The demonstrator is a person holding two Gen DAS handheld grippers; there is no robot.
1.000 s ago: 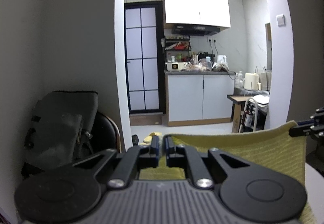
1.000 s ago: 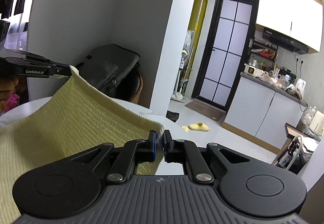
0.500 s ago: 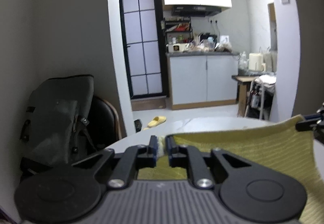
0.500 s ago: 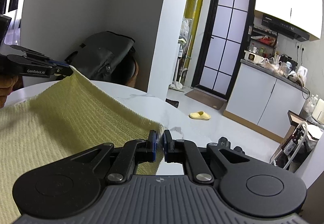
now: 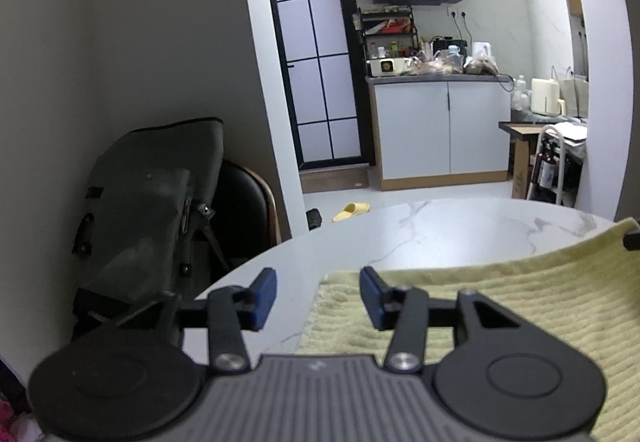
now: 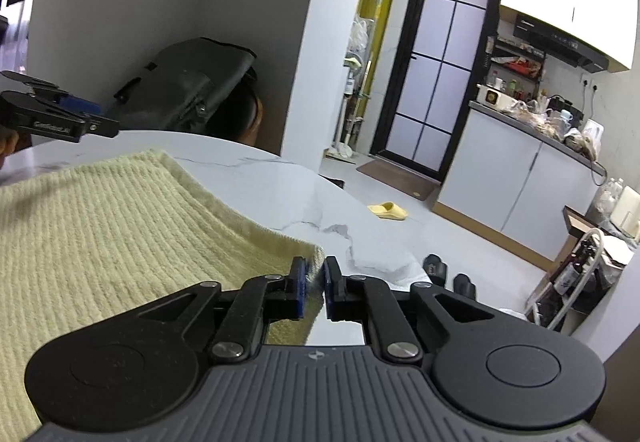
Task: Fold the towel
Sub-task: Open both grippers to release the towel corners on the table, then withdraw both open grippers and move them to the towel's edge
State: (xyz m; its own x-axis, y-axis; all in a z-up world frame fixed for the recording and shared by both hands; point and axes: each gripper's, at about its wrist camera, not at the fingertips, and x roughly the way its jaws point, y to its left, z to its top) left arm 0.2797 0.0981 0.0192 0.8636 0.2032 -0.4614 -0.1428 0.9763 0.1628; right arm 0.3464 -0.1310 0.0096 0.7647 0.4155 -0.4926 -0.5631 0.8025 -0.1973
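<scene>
A pale yellow ribbed towel (image 5: 500, 306) lies on a round white marble table (image 5: 420, 234). My left gripper (image 5: 318, 300) is open just above the towel's near-left corner, which lies flat between and under the fingers. My right gripper (image 6: 314, 276) is shut on the towel's (image 6: 120, 226) other far corner, held low over the table (image 6: 280, 182). The left gripper also shows in the right wrist view (image 6: 60, 118), open and above the towel's corner.
A dark backpack (image 5: 152, 202) rests on a chair (image 5: 248, 210) beyond the table's left edge. A yellow slipper (image 5: 352, 210) lies on the floor. Kitchen cabinets (image 5: 436, 130) and a dark-framed glass door (image 5: 316, 62) stand behind. Black slippers (image 6: 448, 274) lie below the table's right edge.
Both grippers lowered the towel's edge down to the table. My left gripper opened and let go of its corner, which now lies flat. My right gripper stays shut on its corner.
</scene>
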